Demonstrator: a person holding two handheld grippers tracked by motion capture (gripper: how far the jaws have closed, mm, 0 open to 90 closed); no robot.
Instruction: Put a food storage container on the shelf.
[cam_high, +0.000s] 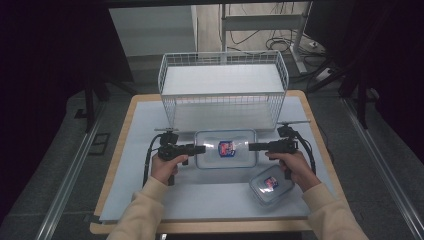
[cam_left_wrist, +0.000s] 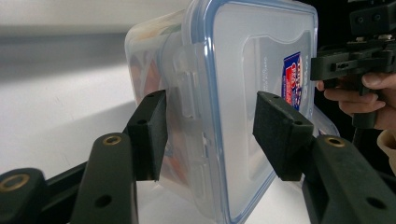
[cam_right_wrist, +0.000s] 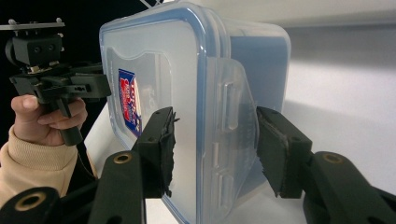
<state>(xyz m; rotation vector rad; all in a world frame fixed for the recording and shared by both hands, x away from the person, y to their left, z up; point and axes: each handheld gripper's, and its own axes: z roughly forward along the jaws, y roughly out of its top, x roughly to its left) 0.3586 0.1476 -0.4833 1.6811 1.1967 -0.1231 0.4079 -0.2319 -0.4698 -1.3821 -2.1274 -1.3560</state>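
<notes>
A large clear container with a blue-sealed lid and a red-and-blue label lies on the white mat in front of the basket. My left gripper holds its left short end and my right gripper its right short end, both pointing inward. In the left gripper view the container sits between the jaws of the left gripper, one pad on the lid and one on the base beside the clasp. The right gripper view shows my right gripper clamping the container the same way.
A white wire basket stands just behind the large container, with its open front facing me. A smaller lidded container lies on the mat near my right hand. The mat covers a wooden table; dark floor lies beyond its edges.
</notes>
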